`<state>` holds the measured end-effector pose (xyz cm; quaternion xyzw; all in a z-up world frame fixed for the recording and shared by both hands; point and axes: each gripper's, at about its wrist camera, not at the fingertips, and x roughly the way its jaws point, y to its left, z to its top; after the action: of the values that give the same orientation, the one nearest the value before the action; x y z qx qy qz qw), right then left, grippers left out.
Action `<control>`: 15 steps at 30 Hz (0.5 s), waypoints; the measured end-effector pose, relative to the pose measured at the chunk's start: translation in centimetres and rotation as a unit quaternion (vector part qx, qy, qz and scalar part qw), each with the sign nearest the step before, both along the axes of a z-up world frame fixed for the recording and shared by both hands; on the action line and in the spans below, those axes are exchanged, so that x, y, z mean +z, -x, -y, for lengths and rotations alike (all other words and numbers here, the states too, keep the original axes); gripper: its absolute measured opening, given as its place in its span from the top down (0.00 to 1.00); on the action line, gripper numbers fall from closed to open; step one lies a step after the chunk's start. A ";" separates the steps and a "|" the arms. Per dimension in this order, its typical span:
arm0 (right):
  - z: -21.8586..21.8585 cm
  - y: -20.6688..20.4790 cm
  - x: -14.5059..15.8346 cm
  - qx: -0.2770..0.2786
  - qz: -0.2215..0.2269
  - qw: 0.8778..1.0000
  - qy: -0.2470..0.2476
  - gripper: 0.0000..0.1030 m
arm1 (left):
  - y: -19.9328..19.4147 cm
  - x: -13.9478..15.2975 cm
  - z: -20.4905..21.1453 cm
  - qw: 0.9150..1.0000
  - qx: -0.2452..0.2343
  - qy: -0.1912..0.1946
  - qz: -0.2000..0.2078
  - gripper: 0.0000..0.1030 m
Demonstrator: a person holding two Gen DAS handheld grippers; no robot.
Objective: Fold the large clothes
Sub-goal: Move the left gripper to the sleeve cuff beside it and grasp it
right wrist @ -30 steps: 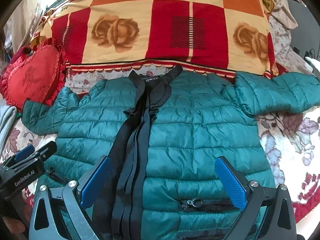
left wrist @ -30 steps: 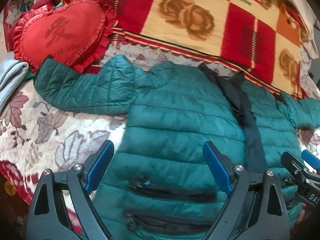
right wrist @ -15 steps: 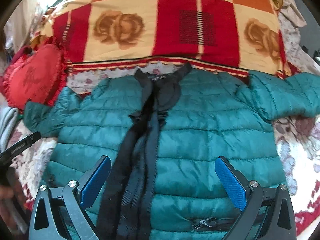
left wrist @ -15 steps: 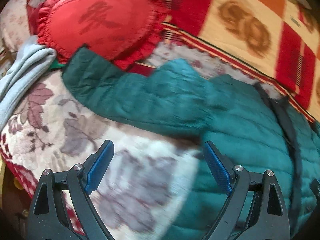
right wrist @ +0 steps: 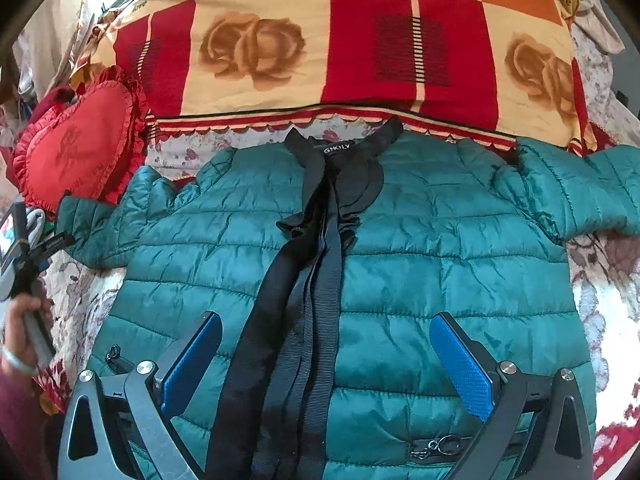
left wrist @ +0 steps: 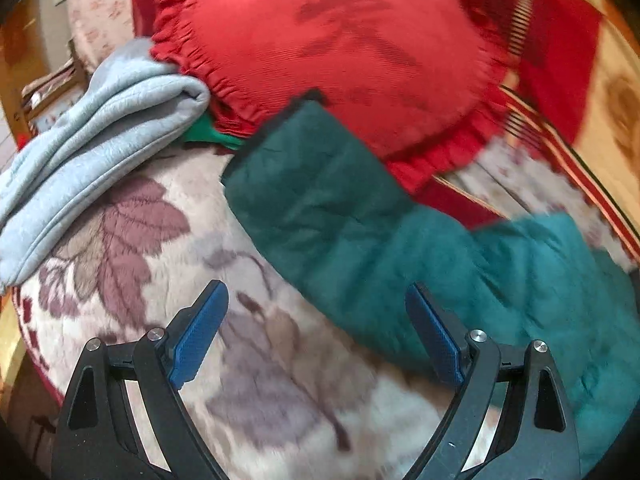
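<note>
A teal quilted puffer jacket (right wrist: 420,248) lies flat on the bed, front up, with black trim down the middle and both sleeves spread out. My right gripper (right wrist: 326,354) is open and empty, hovering over the jacket's lower front. My left gripper (left wrist: 316,334) is open and empty above the floral bedspread, just short of the jacket's left sleeve (left wrist: 320,200). The sleeve's cuff lies against the red heart cushion. The left gripper also shows at the left edge of the right wrist view (right wrist: 44,252), near that sleeve's cuff.
A red heart-shaped cushion (left wrist: 332,48) sits beyond the left sleeve. Folded light blue cloth (left wrist: 92,136) lies to its left near the bed edge. A red, orange and cream rose-patterned blanket (right wrist: 340,40) covers the bed behind the jacket. The floral bedspread (left wrist: 132,240) lies underneath.
My left gripper has swung left, off the jacket's body and out toward the left sleeve and cushion. My right gripper has moved slightly forward over the jacket. Both stay open.
</note>
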<state>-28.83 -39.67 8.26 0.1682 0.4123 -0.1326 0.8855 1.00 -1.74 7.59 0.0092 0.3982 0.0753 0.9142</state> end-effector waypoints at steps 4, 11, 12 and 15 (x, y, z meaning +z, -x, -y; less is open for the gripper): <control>-0.3 -0.1 -0.1 0.004 -0.002 1.000 0.003 0.00 | -2.8 -0.5 -2.1 0.999 0.025 0.017 0.010 0.12; -0.2 -0.7 -1.0 0.005 -0.016 1.000 -0.012 0.00 | -6.1 -2.3 -4.2 0.998 0.052 0.030 0.011 0.12; -0.3 -0.8 -1.1 0.005 -0.018 1.000 -0.013 0.00 | -6.5 -2.6 -4.4 0.998 0.055 0.032 0.009 0.12; -0.5 -1.0 -1.2 0.007 -0.021 1.000 -0.012 0.00 | -7.5 -3.4 -4.8 0.998 0.056 0.036 0.008 0.15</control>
<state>-27.87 -39.16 7.02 0.1728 0.4340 -0.1247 0.8754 8.54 3.03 4.22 -0.0472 0.3937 0.1120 0.9112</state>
